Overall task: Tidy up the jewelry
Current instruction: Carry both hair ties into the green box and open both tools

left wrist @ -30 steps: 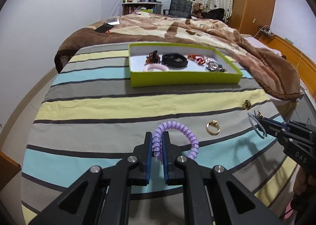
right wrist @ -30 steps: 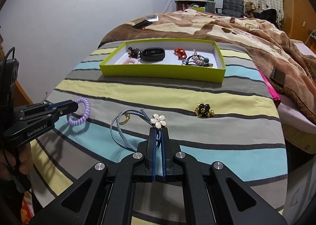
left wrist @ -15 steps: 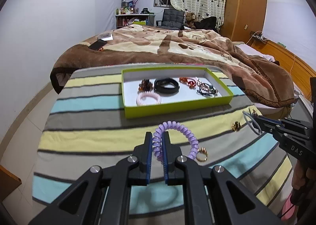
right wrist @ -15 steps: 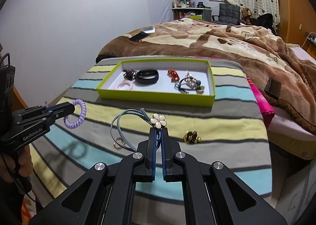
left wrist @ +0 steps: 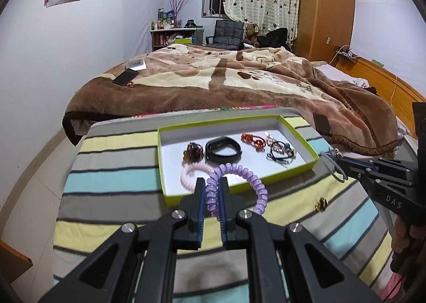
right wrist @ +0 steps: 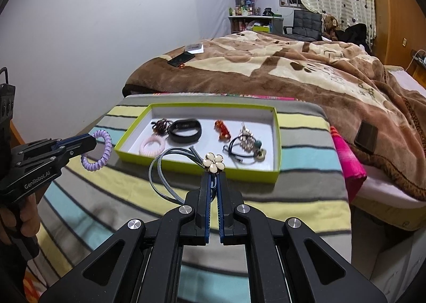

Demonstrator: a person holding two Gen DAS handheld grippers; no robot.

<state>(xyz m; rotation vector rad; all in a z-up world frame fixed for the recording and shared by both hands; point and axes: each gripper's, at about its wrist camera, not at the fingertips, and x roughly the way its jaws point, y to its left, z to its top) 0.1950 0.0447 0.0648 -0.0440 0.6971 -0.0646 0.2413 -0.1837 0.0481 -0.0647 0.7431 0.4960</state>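
My left gripper [left wrist: 212, 191] is shut on a purple spiral hair tie [left wrist: 239, 174] and holds it in the air just before the near wall of the lime-green tray [left wrist: 298, 128]. It also shows in the right wrist view [right wrist: 91, 143]. My right gripper [right wrist: 213, 179] is shut on a grey-blue hair band with a white flower [right wrist: 213, 162], held above the tray's near wall [right wrist: 202, 167]. The tray holds a pink hair tie [left wrist: 190, 174], a black band [left wrist: 223, 149], a brown scrunchie [left wrist: 193, 152], an orange piece [left wrist: 251, 139] and a beaded band [left wrist: 281, 150].
A gold-black trinket [left wrist: 321, 204] lies on the striped cover [left wrist: 111, 178] right of my left gripper. A brown blanket [left wrist: 226, 82] covers the bed beyond, with a phone [left wrist: 125, 77] on it. A dark square object [right wrist: 367, 136] lies on the blanket at right.
Both grippers have risen and moved forward toward the tray with their hair ties. The gold ring on the cover has dropped out of view.
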